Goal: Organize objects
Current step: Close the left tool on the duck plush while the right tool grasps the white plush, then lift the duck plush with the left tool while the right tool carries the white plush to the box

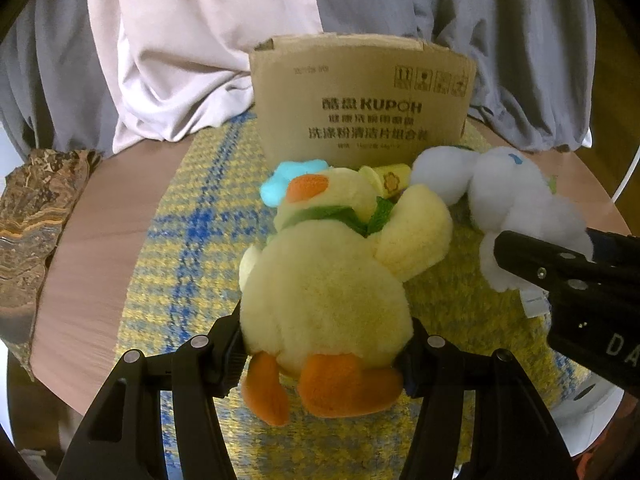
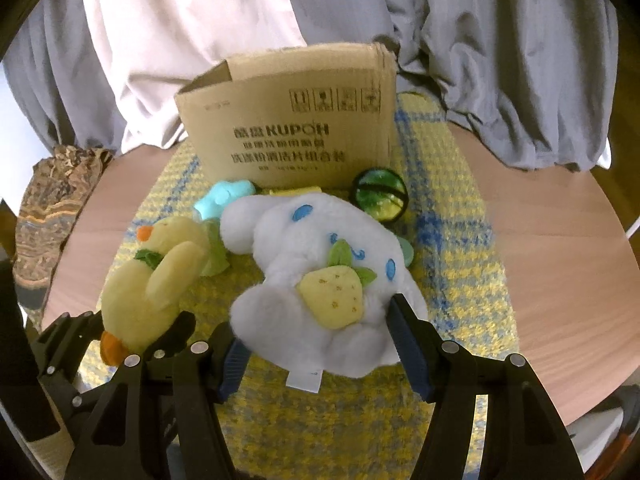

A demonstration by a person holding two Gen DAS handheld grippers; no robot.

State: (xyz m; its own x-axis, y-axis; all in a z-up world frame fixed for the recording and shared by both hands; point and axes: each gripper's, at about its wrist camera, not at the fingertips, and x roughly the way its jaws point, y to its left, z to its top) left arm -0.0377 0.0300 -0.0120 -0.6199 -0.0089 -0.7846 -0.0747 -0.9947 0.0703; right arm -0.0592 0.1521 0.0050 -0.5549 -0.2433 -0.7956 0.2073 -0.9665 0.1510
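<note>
- At the far left edge of the round table (image 1: 92, 240) a brown patterned cloth (image 1: 36, 216) hangs over the rim, away from the toys and likely no part of the tidying
- The left gripper (image 1: 324, 344) is clamped on the yellow duck (image 1: 328, 280) low on its body, just above the orange feet, so the head and wings hang free ahead of the claw
- A blue star toy (image 2: 224, 198) and a small yellow tube (image 1: 394, 178) lie on the yellow and blue mat (image 1: 192, 240) just in front of the cardboard box (image 2: 288, 132), not yet picked up
- The box stands upright at the back of the mat with its top open, probably the place meant for the toys
- The right gripper (image 2: 320, 344) squeezes the white plush dog (image 2: 320, 240) around its lower body, a pad on each side, the strawberry on its belly facing up
- A green ball (image 2: 380, 196) sits right of the dog, close to the box; whether it touches the box is hard to tell
</note>
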